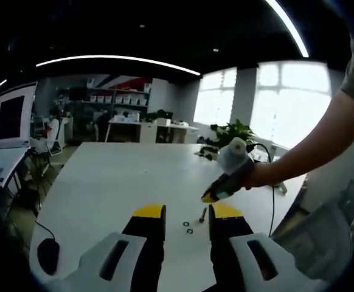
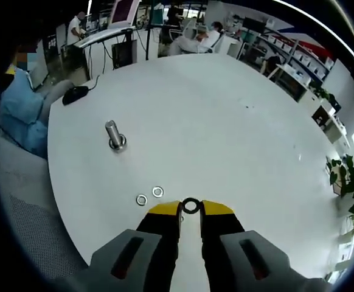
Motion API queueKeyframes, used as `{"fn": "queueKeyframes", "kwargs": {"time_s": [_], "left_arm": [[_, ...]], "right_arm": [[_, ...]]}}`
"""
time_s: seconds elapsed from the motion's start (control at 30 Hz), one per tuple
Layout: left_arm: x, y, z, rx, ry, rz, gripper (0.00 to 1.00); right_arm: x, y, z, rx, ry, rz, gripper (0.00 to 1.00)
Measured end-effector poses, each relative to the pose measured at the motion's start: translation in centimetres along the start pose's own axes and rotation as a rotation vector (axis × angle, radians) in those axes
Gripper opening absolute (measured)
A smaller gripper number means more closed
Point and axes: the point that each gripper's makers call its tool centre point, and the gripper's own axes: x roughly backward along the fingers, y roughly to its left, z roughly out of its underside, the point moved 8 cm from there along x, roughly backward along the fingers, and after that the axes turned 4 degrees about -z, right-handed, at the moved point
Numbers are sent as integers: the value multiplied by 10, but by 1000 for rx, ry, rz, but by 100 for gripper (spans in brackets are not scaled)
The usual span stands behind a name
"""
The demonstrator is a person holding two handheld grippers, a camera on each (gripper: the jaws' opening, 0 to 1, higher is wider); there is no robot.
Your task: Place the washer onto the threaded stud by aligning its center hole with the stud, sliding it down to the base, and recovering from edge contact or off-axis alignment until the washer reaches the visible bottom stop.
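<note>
You're pinching a dark washer point(image 2: 190, 205) by its rim at the right gripper point(image 2: 190, 208) tips; it's thin, stiff and slippery. The threaded stud point(image 2: 114, 135) is standing far left, two washers point(image 2: 149, 196) lying between. Left gripper point(image 1: 187, 213) jaws are hanging spread.

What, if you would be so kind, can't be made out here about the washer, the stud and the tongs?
- Right gripper view: the stud's threads, too small.
- Right gripper view: the dark washer sits at the right tongs' tips; a firm pinch is unclear.
- Left gripper view: two washers, too small.
</note>
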Motion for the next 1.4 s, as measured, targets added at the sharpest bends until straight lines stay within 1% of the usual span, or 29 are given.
{"fn": "queueKeyframes", "kwargs": {"time_s": [0.2,0.3,0.63,0.87,1.27,1.4], "left_arm": [[0,0,0,1,2,-2,26],[0,0,1,1,5,-3,26],[0,1,1,1,10,-9,26],[0,2,1,1,14,-10,25],[-1,2,2,-1,24,-9,25],[-1,2,2,1,23,-11,25]], "right_arm": [[0,3,0,13,11,-9,14],[-3,4,2,47,28,-8,14],[-5,4,5,59,57,-20,14],[-8,2,14,65,91,-29,14],[-13,0,13,54,83,-38,14],[-12,2,14,53,79,-41,14]]}}
